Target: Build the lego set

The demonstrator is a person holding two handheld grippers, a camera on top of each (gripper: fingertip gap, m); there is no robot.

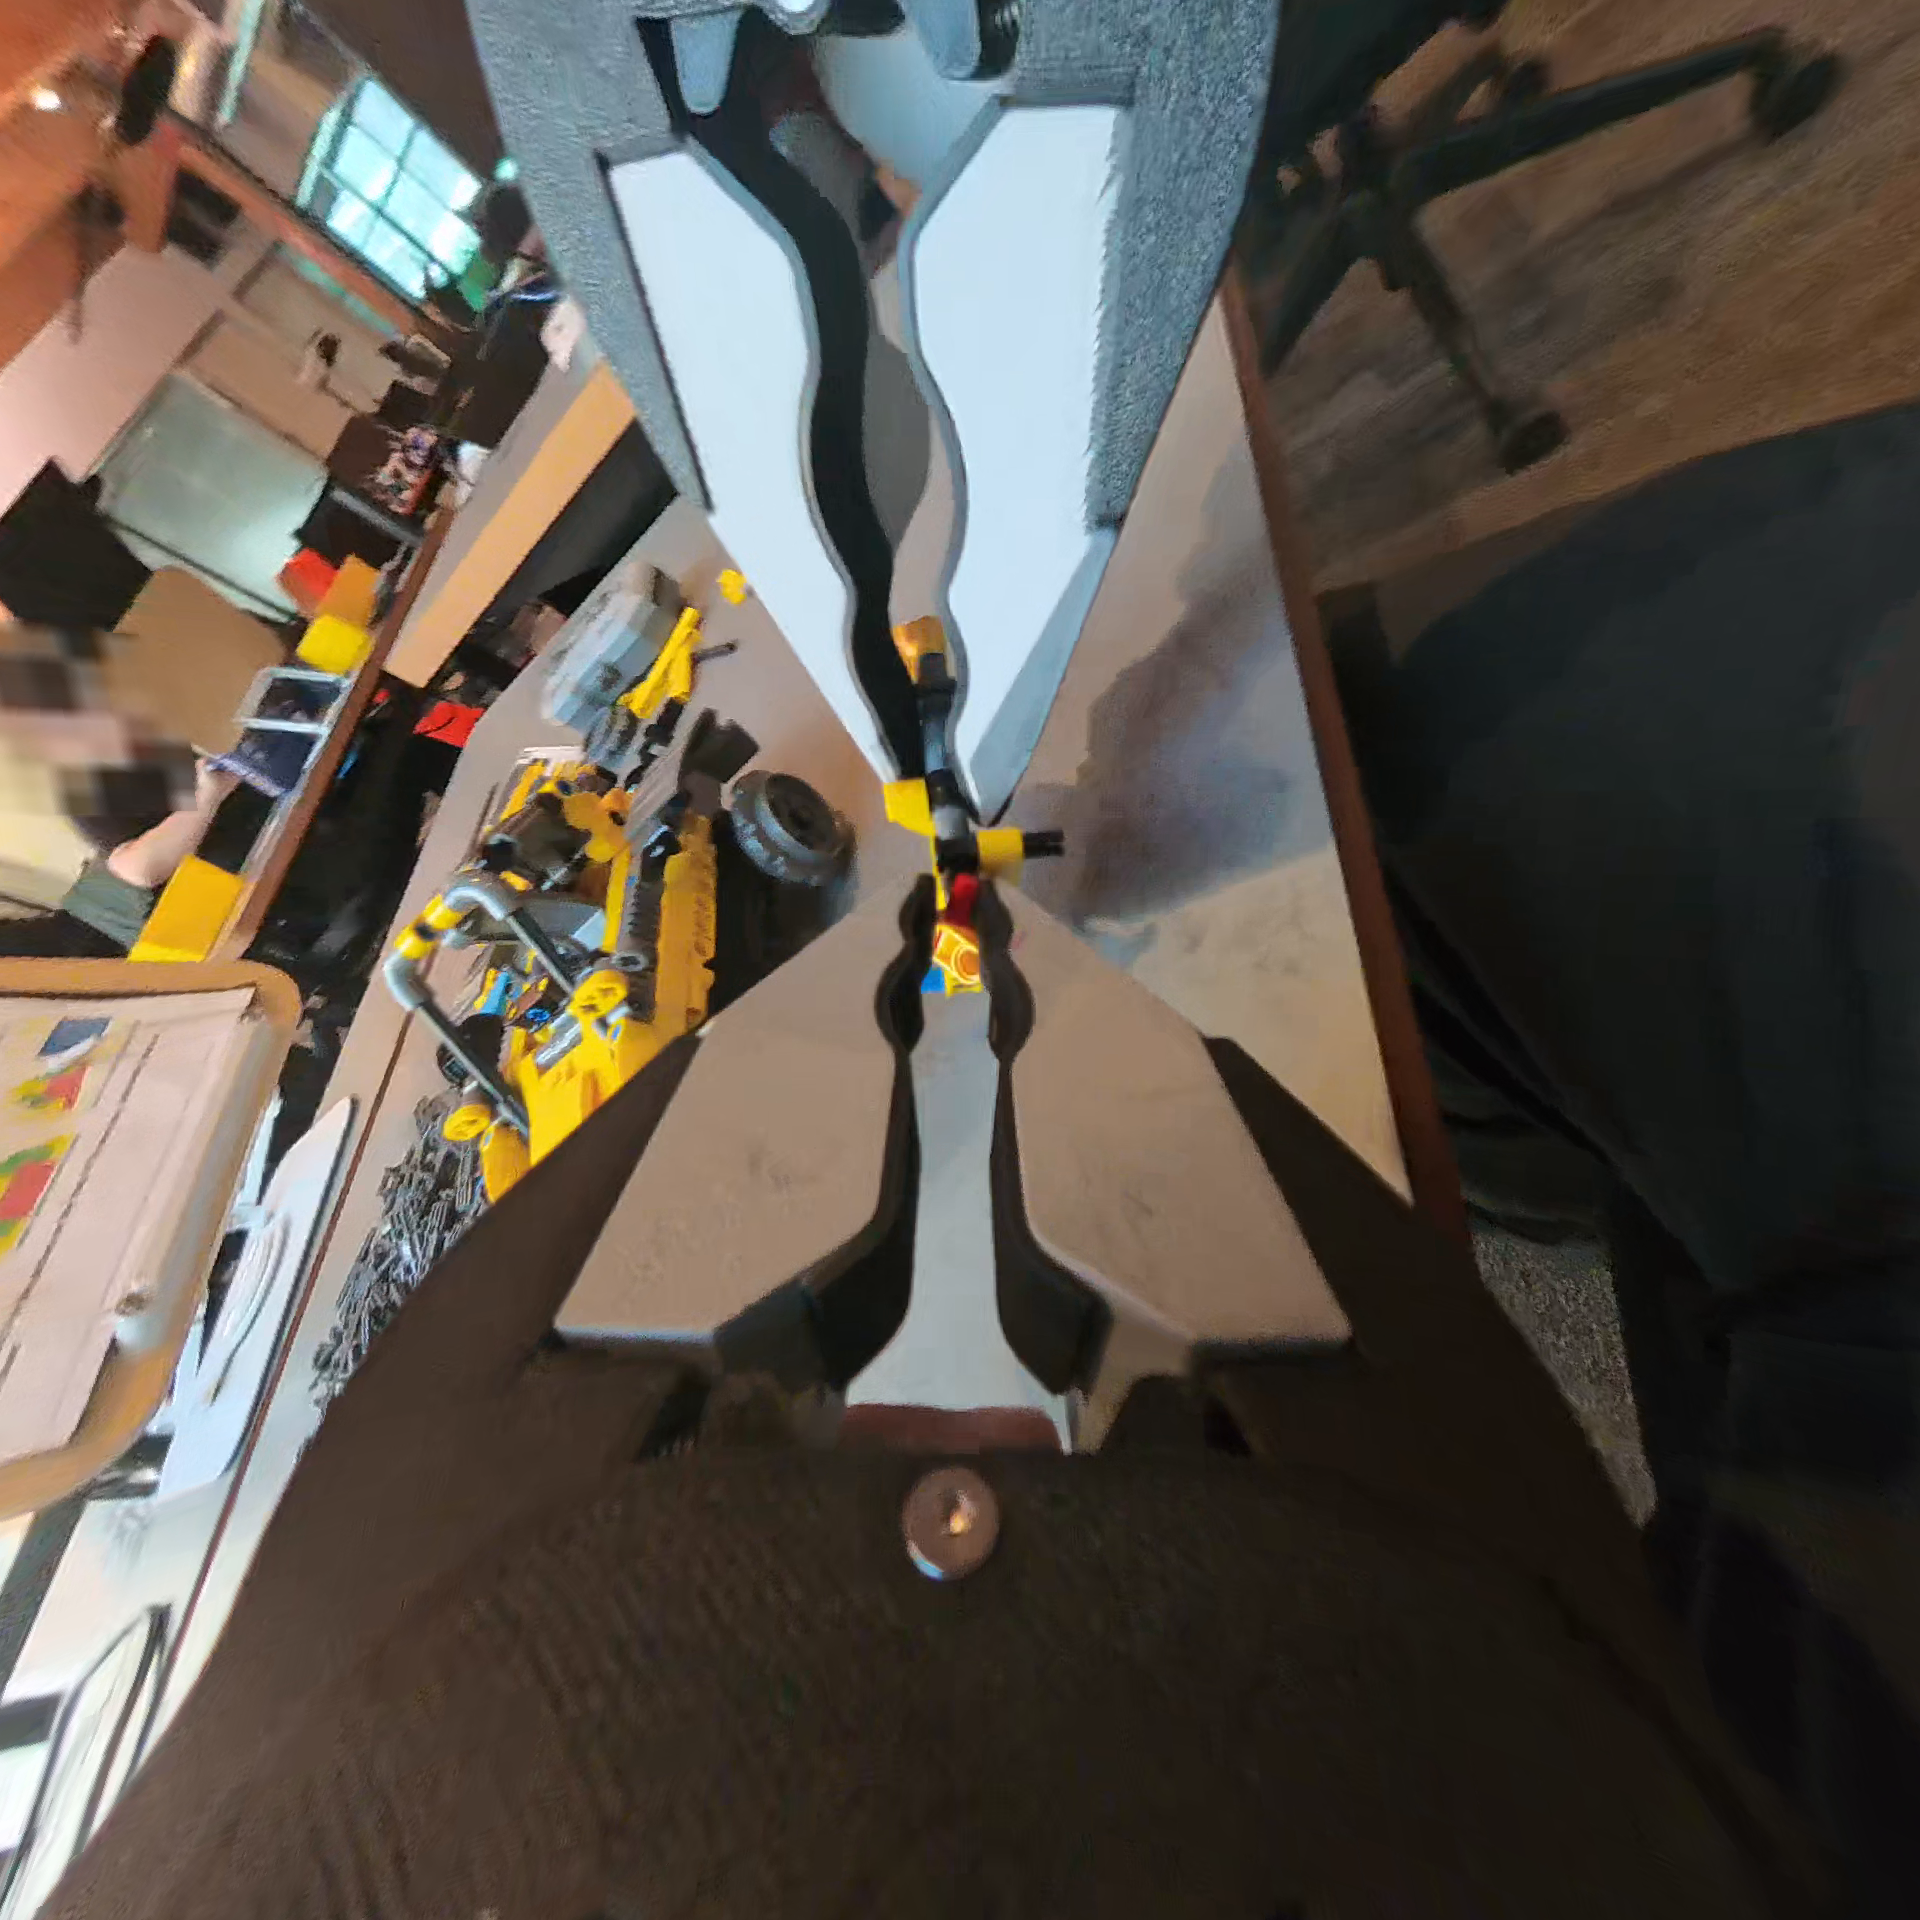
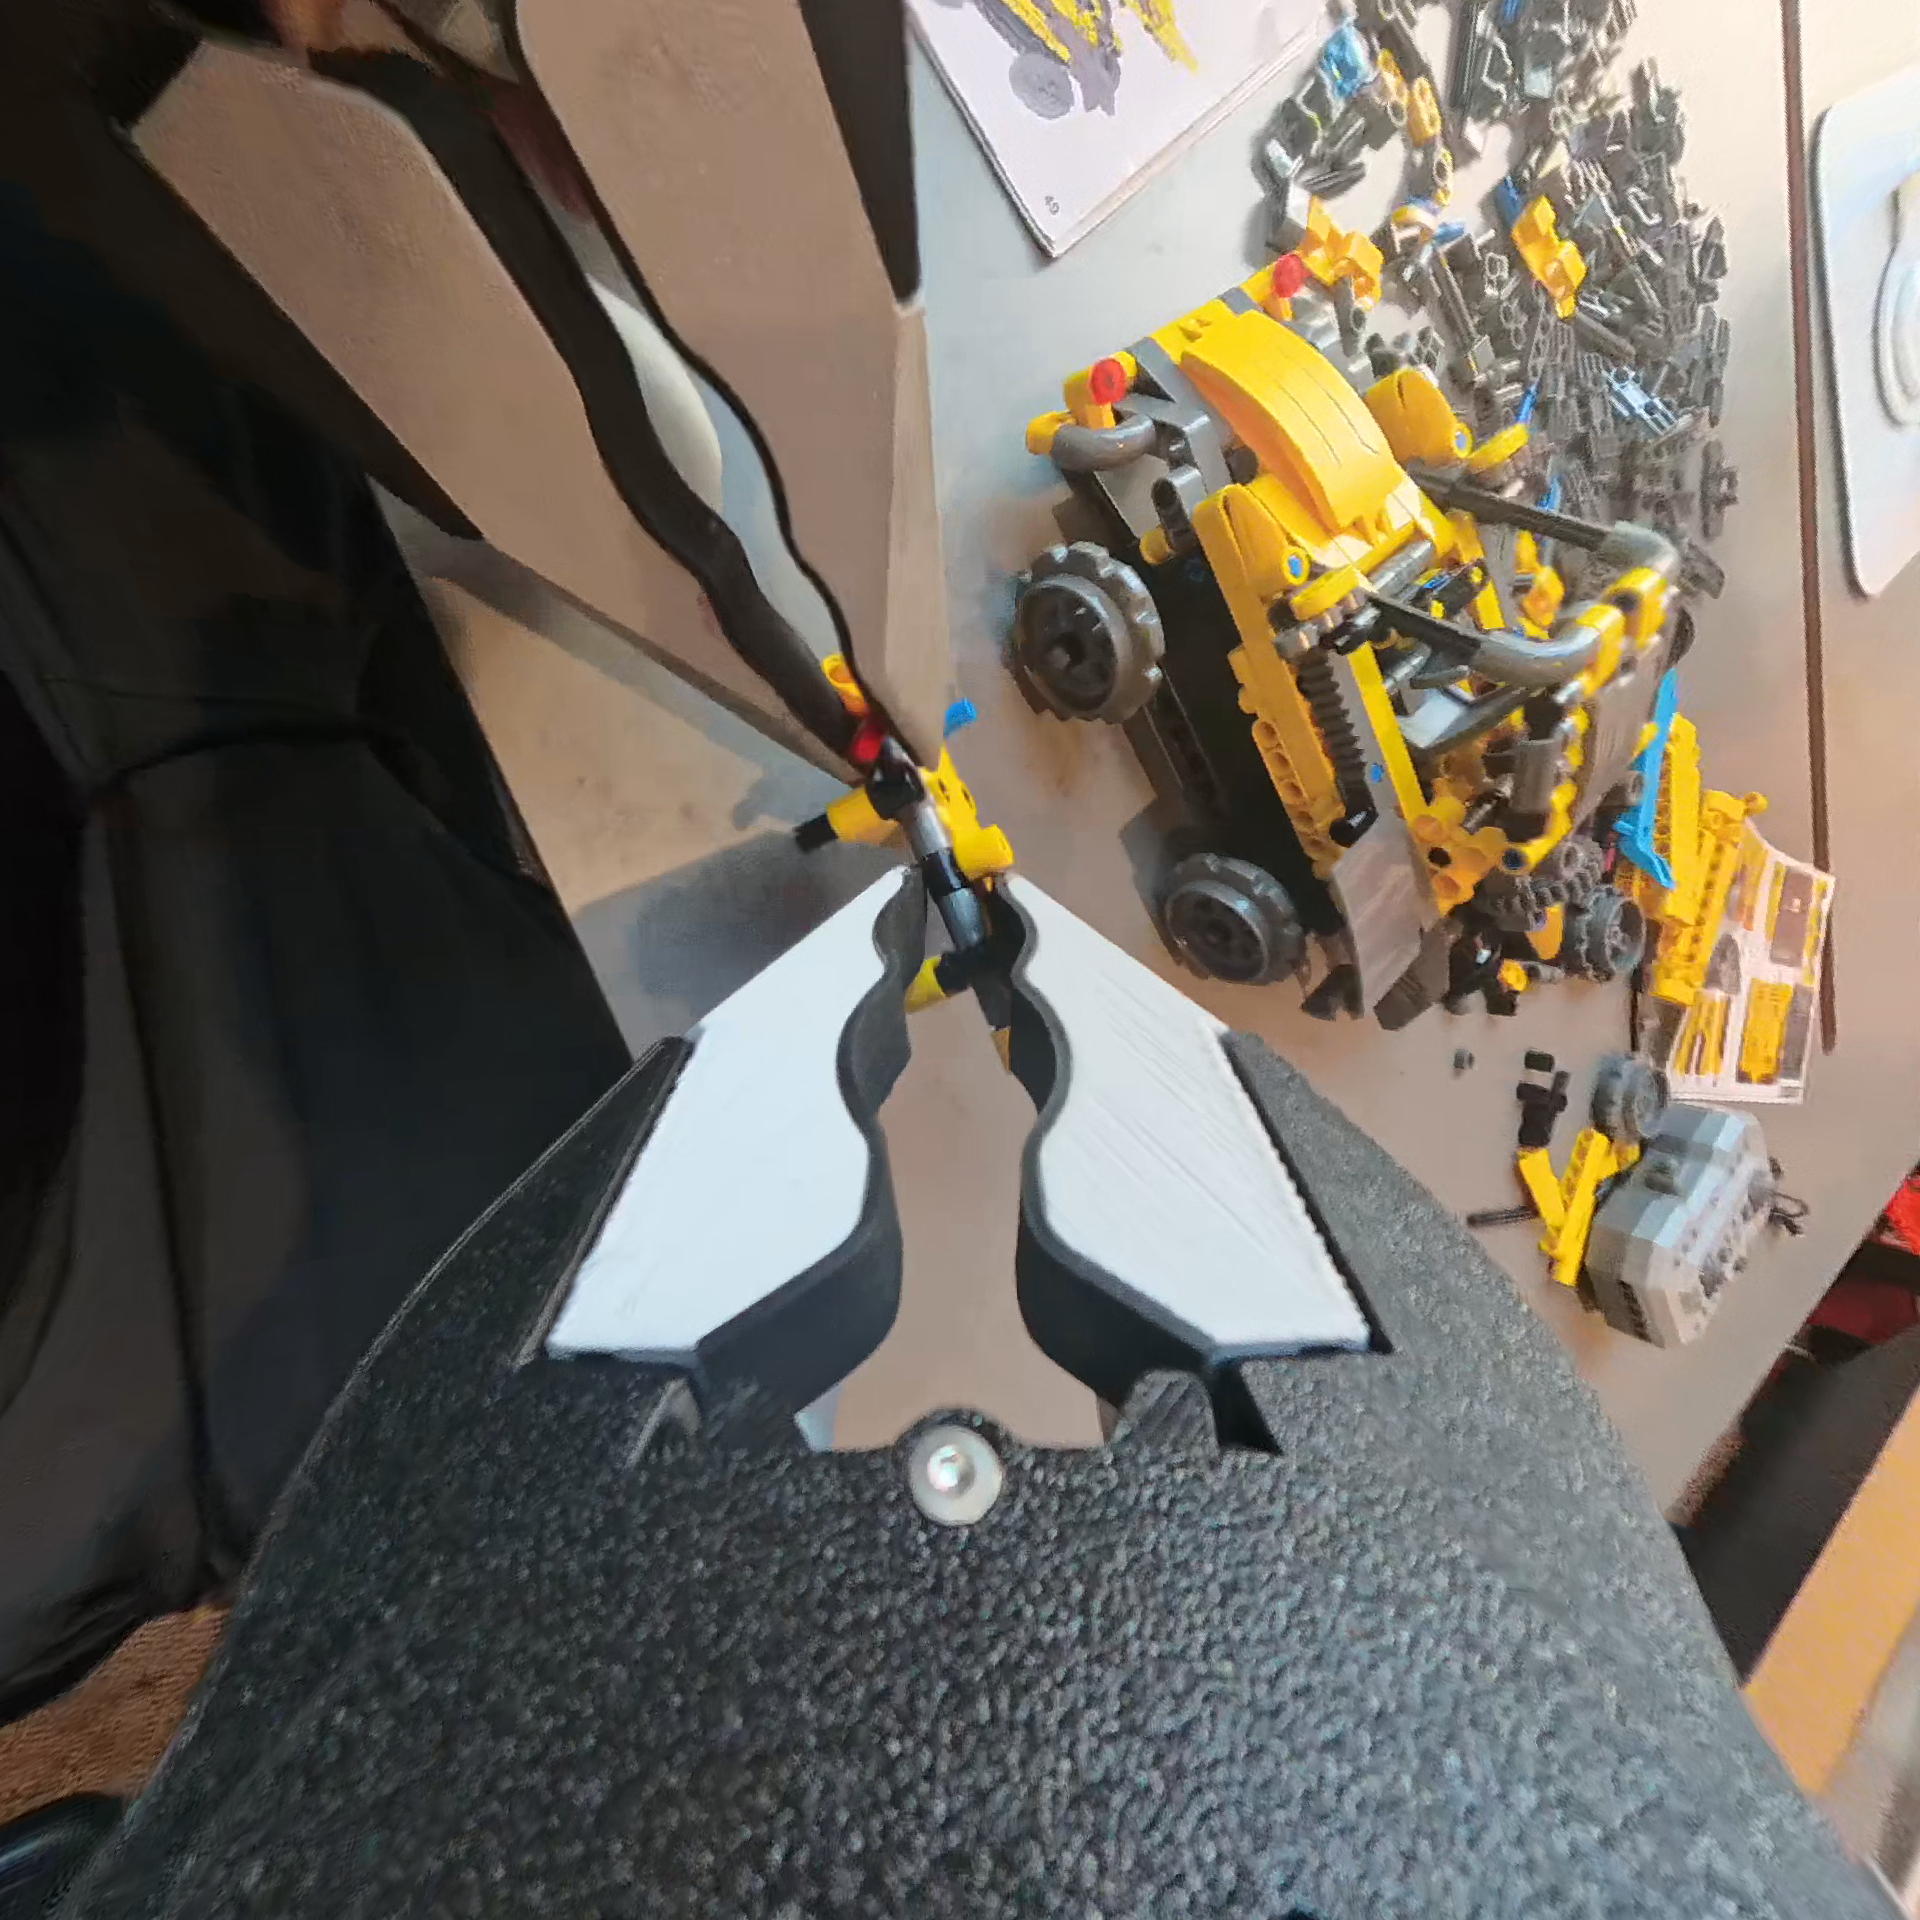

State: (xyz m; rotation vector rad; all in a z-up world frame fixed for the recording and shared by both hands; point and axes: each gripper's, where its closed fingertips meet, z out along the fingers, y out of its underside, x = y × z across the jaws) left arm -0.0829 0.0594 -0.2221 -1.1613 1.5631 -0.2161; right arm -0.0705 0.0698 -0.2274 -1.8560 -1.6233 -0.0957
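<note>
I clench my left gripper [image 1: 951, 909] and right gripper [image 2: 961, 914] on opposite ends of one small brick assembly [image 2: 930, 821], steadying it above the worktop [image 2: 727, 935].

Grey table [image 2: 1039, 436] under yellow brick vehicle [image 2: 1340, 623], loose bricks [image 2: 1558, 239], perhaps a booklet [image 2: 1091, 94].

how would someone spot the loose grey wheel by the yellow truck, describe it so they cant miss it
Start at the big yellow and grey brick-built truck model lying on the grey tabletop. Just beside it, toward the two claws that meet over the table, lies a single dark grey toothed plastic wheel. Unlike the truck's other wheels it is mounted on nothing and lies apart from the pile of small dark parts.
</note>
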